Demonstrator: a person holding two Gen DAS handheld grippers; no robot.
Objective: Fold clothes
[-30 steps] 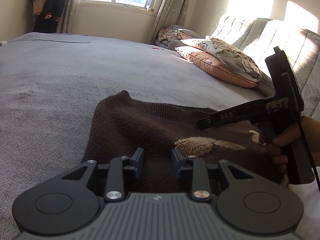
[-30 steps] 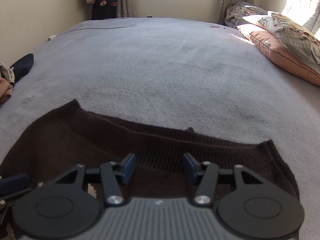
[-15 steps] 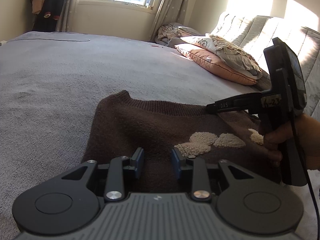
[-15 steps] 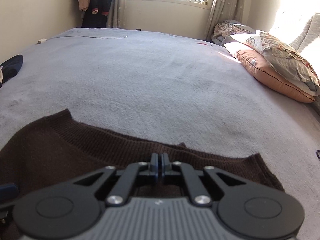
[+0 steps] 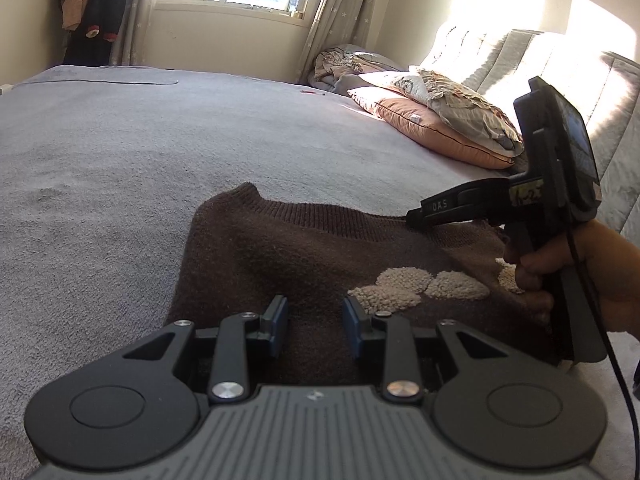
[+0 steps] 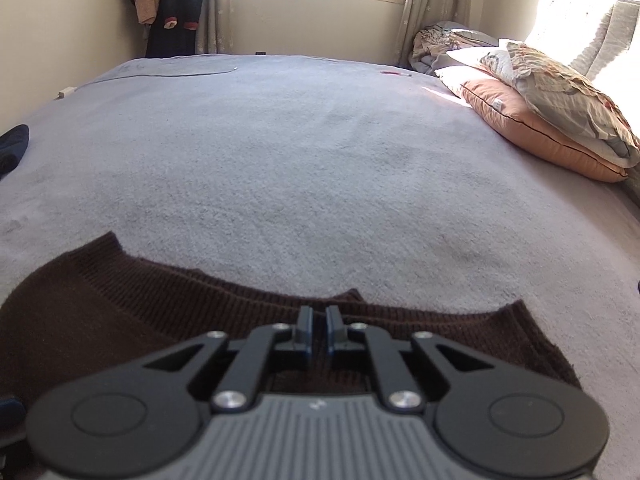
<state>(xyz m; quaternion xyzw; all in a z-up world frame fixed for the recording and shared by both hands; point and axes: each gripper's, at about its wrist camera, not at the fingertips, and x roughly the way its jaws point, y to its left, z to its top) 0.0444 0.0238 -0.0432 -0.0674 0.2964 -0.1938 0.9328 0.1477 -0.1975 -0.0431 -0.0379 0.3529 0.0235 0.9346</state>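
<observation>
A dark brown knit sweater [image 5: 300, 264] with beige fleece patches [image 5: 408, 284] lies flat on the grey bed [image 5: 160, 140]. My left gripper [image 5: 315, 320] hovers open over the sweater's near part, with nothing pinched between its pads. A hand [image 5: 600, 276] holds my right gripper [image 5: 412, 216], whose tips sit at the ribbed far edge. In the right wrist view the sweater [image 6: 120, 300] fills the lower left. There the right gripper [image 6: 319, 320] shows a narrow gap. Its jaws are opening, with the ribbed edge lying at the gap.
Stacked pillows [image 5: 440, 132] and a padded headboard [image 5: 560, 80] stand at the right. A bundle of bedding [image 5: 348, 64] lies by the curtain. Dark clothes hang in the far left corner [image 5: 92, 12]. A dark garment [image 6: 12, 148] lies at the bed's left edge.
The right gripper's jaws closed fully at the ribbed edge, then parted slightly. It tilted so that more of the bed shows. The left gripper kept still.
</observation>
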